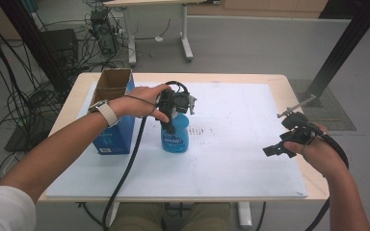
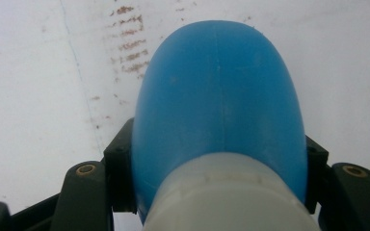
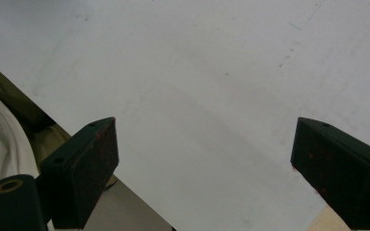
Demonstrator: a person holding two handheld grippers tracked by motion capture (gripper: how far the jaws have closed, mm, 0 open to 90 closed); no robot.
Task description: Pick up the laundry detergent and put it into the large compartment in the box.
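Note:
A blue plastic bottle point(image 1: 176, 139) with a pale neck stands upright on the white board point(image 1: 241, 163), just right of an open blue carton point(image 1: 112, 126). My left gripper point(image 1: 174, 120) comes down on it from above. In the left gripper view both black jaws press the sides of the blue bottle point(image 2: 221, 110) just below its whitish neck, so my left gripper point(image 2: 219, 161) is shut on it. Over the board's right edge my right gripper point(image 1: 283, 144) is held in the air. Its jaws stand wide apart with nothing between them, as my right gripper point(image 3: 202, 159) shows above the bare board.
Brown scuff marks point(image 1: 203, 130) lie on the board right of the bottle. The wooden table edge point(image 1: 296, 96) frames the board. Behind the table are desk legs point(image 1: 187, 45), a black post point(image 1: 339, 53) and tangled cables point(image 1: 9, 96) on the floor at left.

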